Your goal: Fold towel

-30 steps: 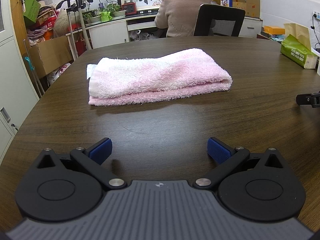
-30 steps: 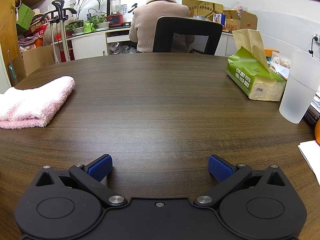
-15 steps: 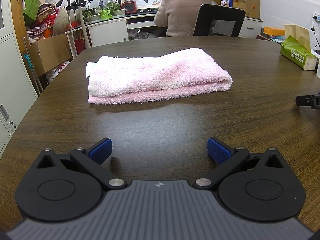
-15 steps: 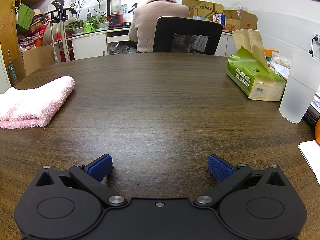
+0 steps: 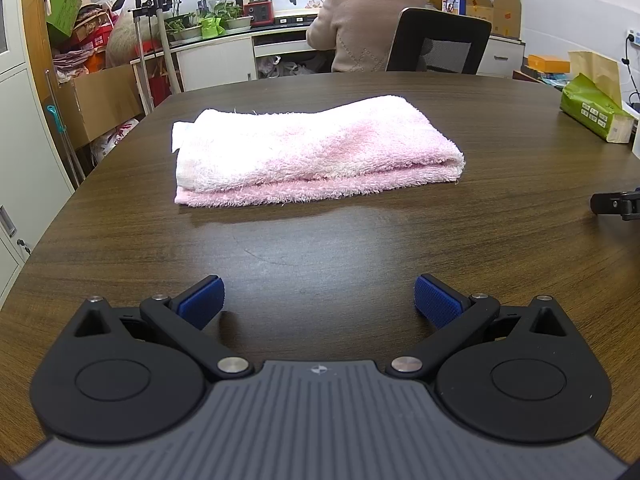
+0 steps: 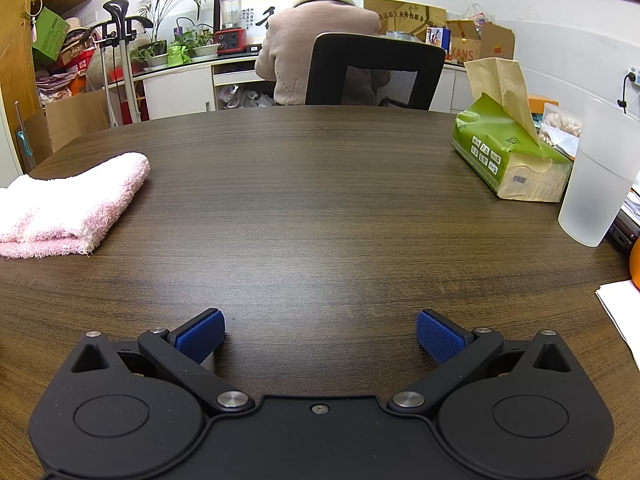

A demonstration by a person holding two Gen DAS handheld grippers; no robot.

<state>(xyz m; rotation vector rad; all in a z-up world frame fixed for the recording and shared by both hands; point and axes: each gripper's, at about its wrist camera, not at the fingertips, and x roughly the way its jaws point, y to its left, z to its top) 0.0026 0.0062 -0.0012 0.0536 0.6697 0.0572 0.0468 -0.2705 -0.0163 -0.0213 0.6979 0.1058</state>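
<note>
A pink towel (image 5: 312, 156) lies folded in layers on the dark wooden table (image 5: 320, 248), ahead of my left gripper. Its folded end shows at the far left of the right wrist view (image 6: 68, 208). My left gripper (image 5: 318, 300) is open and empty, low over the table, well short of the towel. My right gripper (image 6: 320, 334) is open and empty, over bare table to the right of the towel. A black part of the right gripper shows at the right edge of the left wrist view (image 5: 616, 204).
A green tissue pack (image 6: 508, 160) and a frosted plastic cup (image 6: 600, 184) stand at the table's right side, with white paper (image 6: 624, 304) near the right edge. A seated person (image 6: 316, 48) in a black chair (image 6: 372, 72) is beyond the far edge.
The left wrist view has shifted slightly, so the towel sits a little lower and closer in frame. The right gripper has not moved. Both grippers stay open.
</note>
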